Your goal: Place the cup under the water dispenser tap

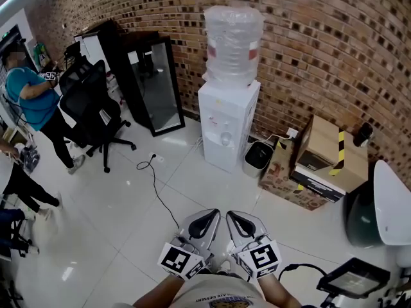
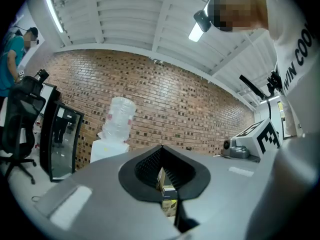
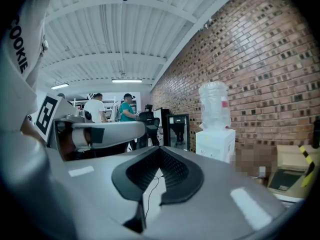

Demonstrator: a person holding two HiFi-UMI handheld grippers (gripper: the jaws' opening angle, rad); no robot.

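Observation:
A white water dispenser (image 1: 228,124) with a clear bottle (image 1: 232,43) on top stands against the brick wall, some way ahead of me across the tiled floor. Its taps (image 1: 225,137) sit in the recess on its front. I see no cup in any view. My left gripper (image 1: 215,213) and right gripper (image 1: 230,215) are side by side at the bottom of the head view, pointing toward the dispenser. Both are shut with their tips touching and nothing between them. The left gripper view shows the dispenser (image 2: 107,146) beyond the left gripper (image 2: 161,148); the right gripper view shows the dispenser (image 3: 216,143) to the right of the right gripper (image 3: 160,149).
A small grey bin (image 1: 258,159) and cardboard boxes (image 1: 321,156) stand right of the dispenser. A black glass-door cabinet (image 1: 154,82) and an office chair (image 1: 93,104) are to the left, with a person (image 1: 32,101) beyond. A cable (image 1: 157,185) trails over the floor.

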